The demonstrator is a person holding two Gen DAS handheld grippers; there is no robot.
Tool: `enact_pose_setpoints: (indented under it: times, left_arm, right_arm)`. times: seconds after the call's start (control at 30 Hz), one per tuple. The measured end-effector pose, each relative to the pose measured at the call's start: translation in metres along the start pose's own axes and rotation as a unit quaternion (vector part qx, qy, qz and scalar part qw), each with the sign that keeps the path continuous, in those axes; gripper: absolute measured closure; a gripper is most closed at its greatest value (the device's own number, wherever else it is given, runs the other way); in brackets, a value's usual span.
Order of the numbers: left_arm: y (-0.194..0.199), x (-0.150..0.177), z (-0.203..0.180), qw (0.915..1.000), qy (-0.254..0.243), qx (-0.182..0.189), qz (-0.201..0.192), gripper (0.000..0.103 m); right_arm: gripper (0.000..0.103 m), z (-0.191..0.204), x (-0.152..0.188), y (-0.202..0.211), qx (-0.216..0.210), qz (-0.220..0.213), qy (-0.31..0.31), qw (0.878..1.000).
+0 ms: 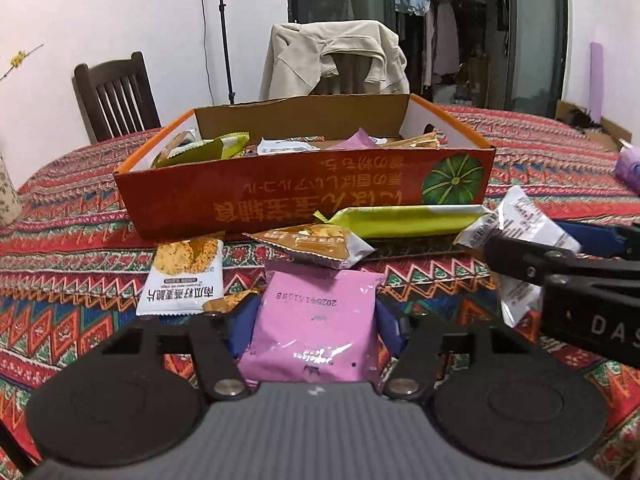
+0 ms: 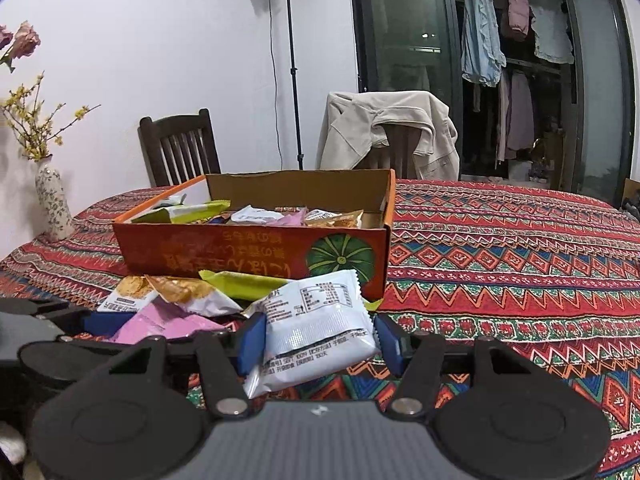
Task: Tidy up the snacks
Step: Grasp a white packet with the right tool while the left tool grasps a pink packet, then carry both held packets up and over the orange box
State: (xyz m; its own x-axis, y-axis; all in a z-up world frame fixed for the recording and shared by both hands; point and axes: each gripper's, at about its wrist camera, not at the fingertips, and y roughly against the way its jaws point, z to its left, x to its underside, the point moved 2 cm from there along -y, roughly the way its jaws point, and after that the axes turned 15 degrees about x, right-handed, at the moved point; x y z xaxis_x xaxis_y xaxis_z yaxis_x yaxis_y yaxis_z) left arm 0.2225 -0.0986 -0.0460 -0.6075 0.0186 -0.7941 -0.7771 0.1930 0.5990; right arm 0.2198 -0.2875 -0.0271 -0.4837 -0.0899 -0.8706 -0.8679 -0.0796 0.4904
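Right now my left gripper (image 1: 316, 320) has its blue pads against both sides of a pink packet (image 1: 316, 320), clenched on it, and my right gripper (image 2: 316, 336) is likewise clamped on a white packet (image 2: 316, 320). Both packets sit in front of the box (image 1: 280, 200), on the near side of its printed orange wall, low over the tablecloth (image 1: 60, 280).

My worry is the grip itself. These are soft, air-filled foil bags held only by their edges, so a packet could buckle or slide out between the pads when I lift it over the box's near wall. That wall is also fairly tall; if I carry too low, a dangling corner may catch the rim and drag the box. My two grippers are close beside each other in front of the box, so lifting both at once risks a knock.

The pink packet is flat, glossy and slightly puffed, with a printed date facing up. The white one is crinkled, tilted, label side showing. Loose in front of the box lie a green bar (image 1: 404, 220), a tan packet (image 1: 316, 246) and an oat crisp packet (image 1: 184, 276). Inside the box, several snacks are heaped already.
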Motion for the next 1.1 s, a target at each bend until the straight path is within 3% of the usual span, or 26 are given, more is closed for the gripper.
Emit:
enact_pose_setpoints:
  times: [0.33, 0.67, 1.1]
  left_arm:
    - [0.025, 0.001, 0.007, 0.9995, 0.016, 0.014, -0.022, 0.040]
    - [0.062, -0.018, 0.029, 0.9971, 0.020, 0.024, -0.070, 0.040]
    - [0.075, -0.049, 0.048, 0.9930, 0.026, 0.044, -0.107, 0.040]
  right_arm:
    - [0.044, -0.002, -0.001, 0.000, -0.006, -0.013, -0.006, 1.000]
    - [0.044, 0.008, -0.008, 0.004, -0.006, -0.034, 0.010, 0.999]
    - [0.044, 0.018, -0.042, 0.012, 0.009, -0.046, 0.005, 0.999]
